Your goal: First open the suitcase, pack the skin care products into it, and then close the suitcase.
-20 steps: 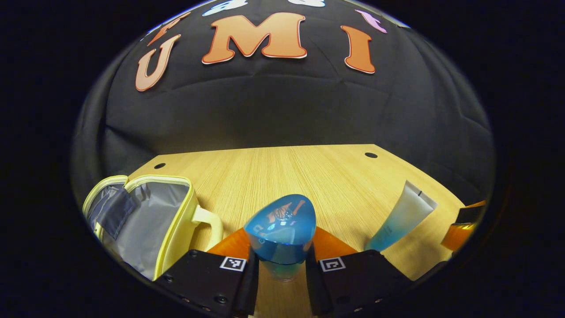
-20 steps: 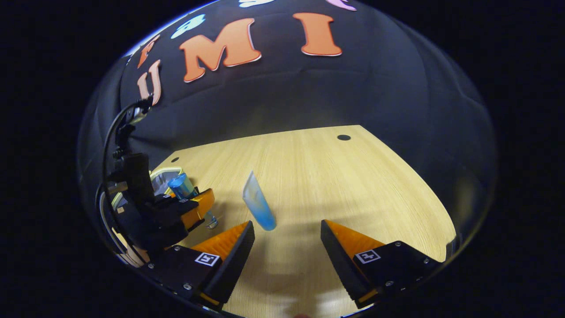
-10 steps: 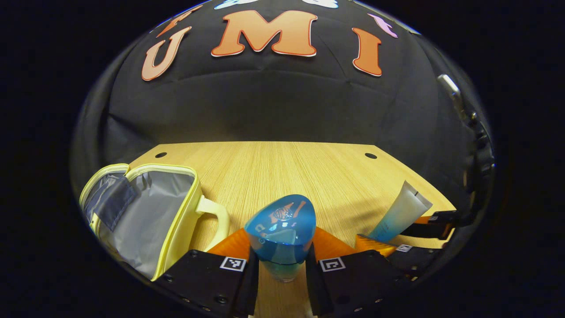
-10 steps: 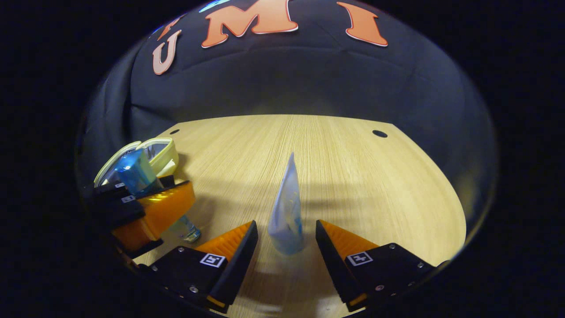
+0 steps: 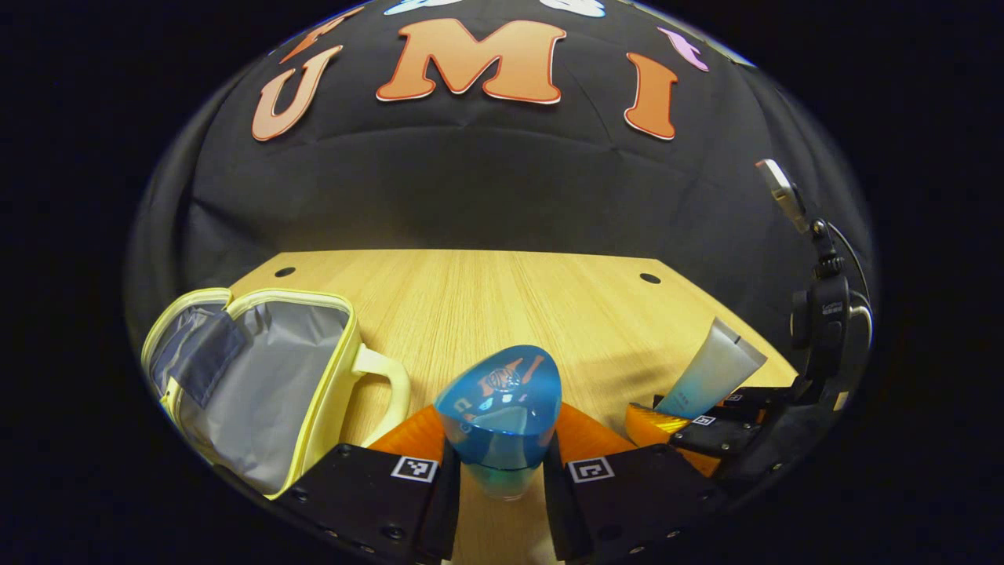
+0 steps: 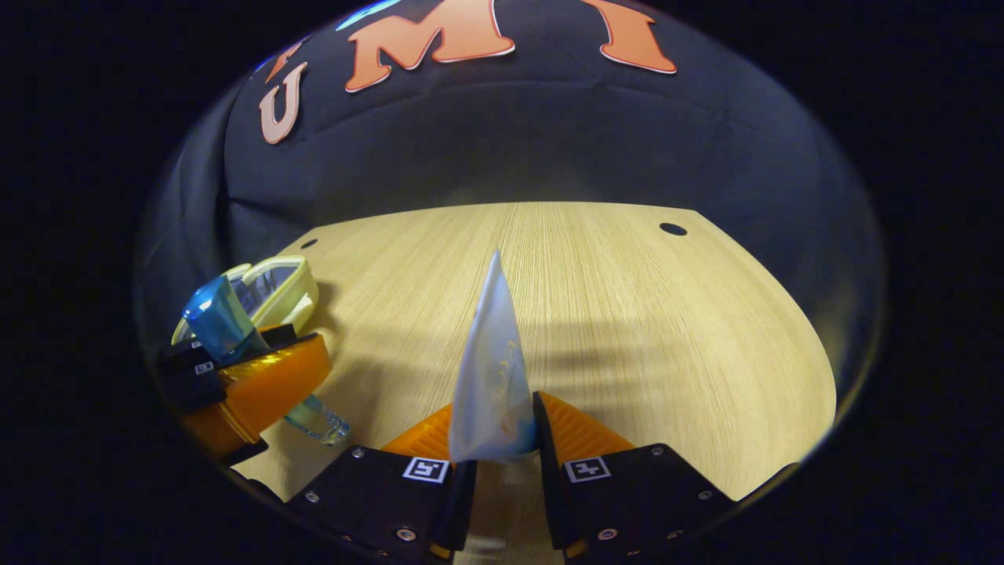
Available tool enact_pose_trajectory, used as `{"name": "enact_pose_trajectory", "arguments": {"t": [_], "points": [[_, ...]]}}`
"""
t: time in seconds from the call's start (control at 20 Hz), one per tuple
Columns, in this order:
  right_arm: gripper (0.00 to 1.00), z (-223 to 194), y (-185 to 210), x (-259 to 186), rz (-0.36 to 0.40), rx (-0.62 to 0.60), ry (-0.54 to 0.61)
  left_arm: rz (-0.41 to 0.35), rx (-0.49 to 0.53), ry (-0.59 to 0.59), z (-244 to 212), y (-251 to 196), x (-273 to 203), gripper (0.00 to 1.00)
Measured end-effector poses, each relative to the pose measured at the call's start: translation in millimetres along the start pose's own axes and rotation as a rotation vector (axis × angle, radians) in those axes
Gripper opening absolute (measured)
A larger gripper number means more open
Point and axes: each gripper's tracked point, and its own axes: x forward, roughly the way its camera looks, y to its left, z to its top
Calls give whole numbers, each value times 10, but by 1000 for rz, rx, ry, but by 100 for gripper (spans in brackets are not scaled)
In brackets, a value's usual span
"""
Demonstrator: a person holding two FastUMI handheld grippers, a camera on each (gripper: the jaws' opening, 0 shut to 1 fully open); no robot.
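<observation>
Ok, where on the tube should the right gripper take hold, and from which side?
Low on the body, near its cap end, from the near side. The tube stands on its cap with its flat crimped seal up; the lower body is rounder and firmer. The right gripper is shut there, one finger on each side.

Pale yellow suitcase (image 5: 333,369) lined grey; blue-capped clear bottle (image 5: 502,404); frosted white-to-blue tube (image 6: 492,377); light woodgrain table (image 5: 502,298).
</observation>
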Motion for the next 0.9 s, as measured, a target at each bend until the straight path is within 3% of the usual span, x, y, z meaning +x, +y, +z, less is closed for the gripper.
{"name": "enact_pose_trajectory", "arguments": {"t": [0.15,0.2,0.25,0.4,0.65,0.9], "points": [[39,82,132,-360,34,72,4,-22,0,-10,265,63,-314,46],[35,95,171,-440,43,94,4,-32,0,-16,373,109,-431,46],[39,111,228,-533,52,115,5,-48,-6,-22,475,162,-560,45],[39,119,411,-811,70,155,12,-80,-29,38,617,473,-922,46],[39,84,661,-1164,107,138,38,-85,-79,265,473,1320,-1309,46],[40,-74,728,-1238,150,96,102,-9,-30,476,327,2079,-1213,46]]}}
